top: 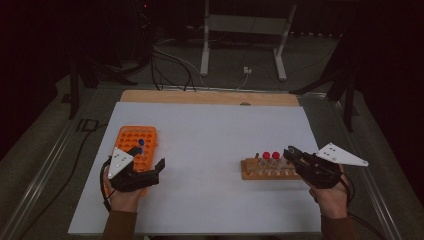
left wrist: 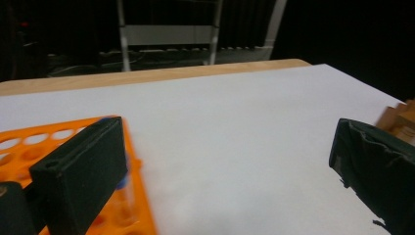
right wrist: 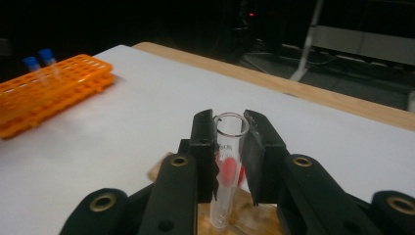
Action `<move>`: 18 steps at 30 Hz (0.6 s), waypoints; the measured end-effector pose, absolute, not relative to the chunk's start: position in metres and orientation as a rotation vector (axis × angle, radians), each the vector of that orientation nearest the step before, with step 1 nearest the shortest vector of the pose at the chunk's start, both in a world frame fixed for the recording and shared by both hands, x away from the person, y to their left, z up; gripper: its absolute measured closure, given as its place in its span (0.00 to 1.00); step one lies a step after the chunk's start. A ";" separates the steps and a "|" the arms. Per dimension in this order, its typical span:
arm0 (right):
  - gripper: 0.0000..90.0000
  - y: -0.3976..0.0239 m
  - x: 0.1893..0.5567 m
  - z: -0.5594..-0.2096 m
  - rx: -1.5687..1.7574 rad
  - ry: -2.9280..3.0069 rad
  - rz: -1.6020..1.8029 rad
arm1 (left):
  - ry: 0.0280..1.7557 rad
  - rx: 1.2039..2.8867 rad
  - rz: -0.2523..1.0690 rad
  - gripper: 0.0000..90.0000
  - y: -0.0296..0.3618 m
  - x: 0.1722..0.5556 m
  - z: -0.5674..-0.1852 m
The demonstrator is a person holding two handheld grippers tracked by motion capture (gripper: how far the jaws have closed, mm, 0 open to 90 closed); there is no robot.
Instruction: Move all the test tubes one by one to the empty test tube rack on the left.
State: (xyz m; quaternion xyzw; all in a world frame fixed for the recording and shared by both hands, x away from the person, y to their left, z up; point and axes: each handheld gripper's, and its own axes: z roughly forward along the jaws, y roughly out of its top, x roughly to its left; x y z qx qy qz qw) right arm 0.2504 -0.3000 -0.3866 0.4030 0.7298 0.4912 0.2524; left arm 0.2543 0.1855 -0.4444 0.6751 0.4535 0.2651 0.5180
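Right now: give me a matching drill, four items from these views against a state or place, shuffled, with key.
Items:
1. left gripper
2. right gripper
3. orange rack
4. wooden rack

States:
A. holds blue-capped tubes, table's left side
B. jaws wide apart, nothing between them
C. holds red-capped tubes, table's right side
D. jaws closed on an uncapped clear tube

Pairs: 1-B, 2-D, 3-A, 4-C

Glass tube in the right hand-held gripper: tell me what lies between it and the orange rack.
Nothing visible does. The right hand-held gripper grips the open glass tube above the wooden rack; bare white table stretches to the orange rack, where the left hand-held gripper hovers open.
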 end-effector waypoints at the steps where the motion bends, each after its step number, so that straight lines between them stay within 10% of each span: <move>1: 0.84 -0.297 0.250 -0.387 1.087 1.993 1.342 | 1.078 1.626 0.628 0.02 0.182 0.255 -0.443; 18: 0.84 -0.256 0.253 -0.399 1.028 2.105 1.446 | 0.898 1.699 0.492 0.02 0.103 0.266 -0.432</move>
